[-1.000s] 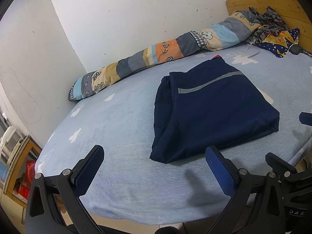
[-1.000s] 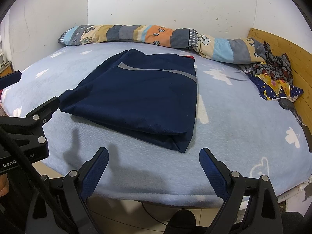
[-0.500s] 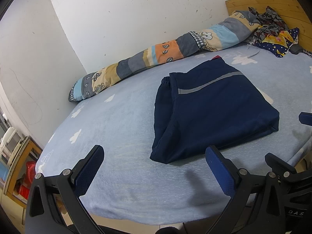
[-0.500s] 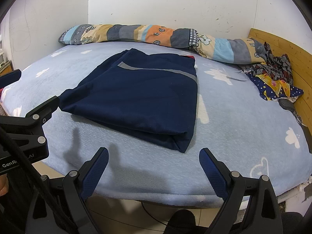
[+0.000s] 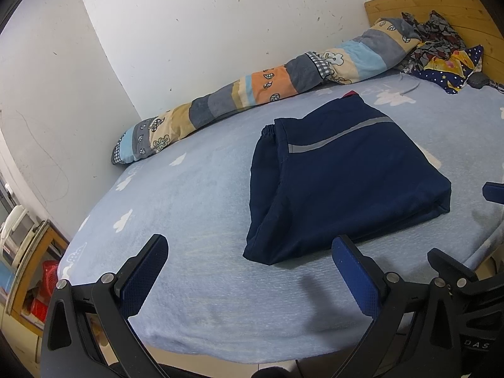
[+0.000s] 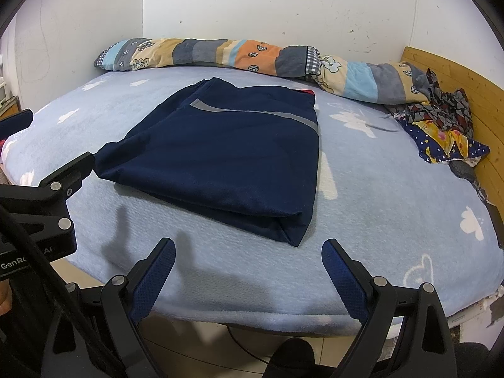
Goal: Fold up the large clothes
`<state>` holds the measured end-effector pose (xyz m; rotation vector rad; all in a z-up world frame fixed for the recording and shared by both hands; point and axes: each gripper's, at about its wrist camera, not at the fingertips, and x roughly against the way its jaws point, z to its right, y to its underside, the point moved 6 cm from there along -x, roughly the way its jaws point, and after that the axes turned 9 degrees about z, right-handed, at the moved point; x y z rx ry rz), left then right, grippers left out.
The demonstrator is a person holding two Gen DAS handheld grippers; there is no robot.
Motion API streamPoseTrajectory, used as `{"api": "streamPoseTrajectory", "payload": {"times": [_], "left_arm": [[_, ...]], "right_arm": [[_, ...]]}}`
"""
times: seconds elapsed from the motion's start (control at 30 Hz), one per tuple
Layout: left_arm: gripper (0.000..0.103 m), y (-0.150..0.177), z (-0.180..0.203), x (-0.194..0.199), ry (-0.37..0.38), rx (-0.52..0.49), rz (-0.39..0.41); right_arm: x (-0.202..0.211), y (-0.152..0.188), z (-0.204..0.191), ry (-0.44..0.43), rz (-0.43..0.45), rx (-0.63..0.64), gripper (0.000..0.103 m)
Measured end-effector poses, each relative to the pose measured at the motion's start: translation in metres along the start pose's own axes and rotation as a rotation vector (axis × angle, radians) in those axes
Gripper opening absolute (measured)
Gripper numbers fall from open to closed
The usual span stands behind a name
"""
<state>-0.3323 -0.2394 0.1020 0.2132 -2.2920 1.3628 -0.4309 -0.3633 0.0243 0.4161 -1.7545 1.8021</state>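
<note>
While both tongs hang off the bed edge at frame bottom: left gripper (image 5: 250,260) spread wide, holding nothing | right gripper (image 6: 249,261) likewise wide, nothing held | navy garment (image 6: 226,154) folded flat mid-frame on blue blanket (image 6: 378,208) (grey stripe up) | striped bolster (image 6: 252,56) along wall, upper frame.

One folded navy-blue fabric garment with a grey stripe (image 6: 226,157) lies on the bed. One long striped patchwork bolster (image 6: 245,55) lines the far edge. One crumpled patterned cloth heap (image 6: 441,126) sits at the headboard corner.
</note>
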Motion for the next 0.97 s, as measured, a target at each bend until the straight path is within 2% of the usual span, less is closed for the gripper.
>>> {"api": "streamPoseTrajectory", "payload": {"times": [0.77, 0.97], "left_arm": [[0.103, 0.0001, 0.0007, -0.0001, 0.003, 0.006, -0.004], [0.103, -0.0012, -0.0036, 0.001, 0.066, 0.073, -0.021]], "right_arm": [[-0.0008, -0.0003, 0.0043, -0.002, -0.003, 0.003, 0.096], [-0.0011, -0.0013, 0.0098, -0.009, -0.002, -0.027, 0.096]]}}
